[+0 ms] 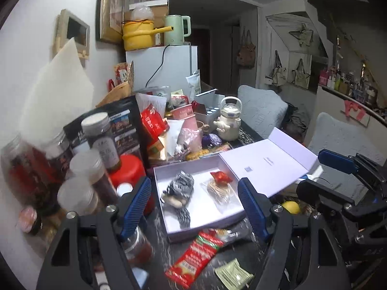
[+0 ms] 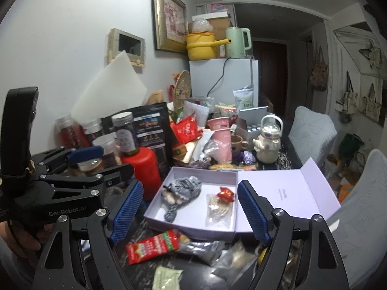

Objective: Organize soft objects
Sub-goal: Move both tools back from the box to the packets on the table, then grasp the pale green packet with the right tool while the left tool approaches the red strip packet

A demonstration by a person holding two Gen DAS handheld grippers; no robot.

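Observation:
An open lilac box (image 1: pixel 169 224) (image 2: pixel 217 181) lies on the dark table, its lid (image 1: pixel 268 162) (image 2: pixel 285 193) folded out to the right. Inside it lie a grey knitted soft toy (image 1: pixel 179 191) (image 2: pixel 183 188), a clear bag of pale fibres (image 1: pixel 219 192) (image 2: pixel 219 209) and a small red wrapped piece (image 1: pixel 220 176) (image 2: pixel 226 194). My left gripper (image 1: pixel 194 209) (image 2: pixel 101 164) hovers open in front of the box, nothing between its pads. My right gripper (image 2: pixel 189 211) (image 1: pixel 324 176) is open too and holds nothing.
A red snack packet (image 1: pixel 193 253) (image 2: pixel 152 246) and a green sachet (image 1: pixel 233 276) (image 2: pixel 167 278) lie in front of the box. Jars (image 1: pixel 101 140) and a red bottle (image 2: pixel 142 171) crowd the left. A cream teapot (image 2: pixel 267 142), pink cups and packets stand behind. Grey chairs (image 2: pixel 312 130) are at the right.

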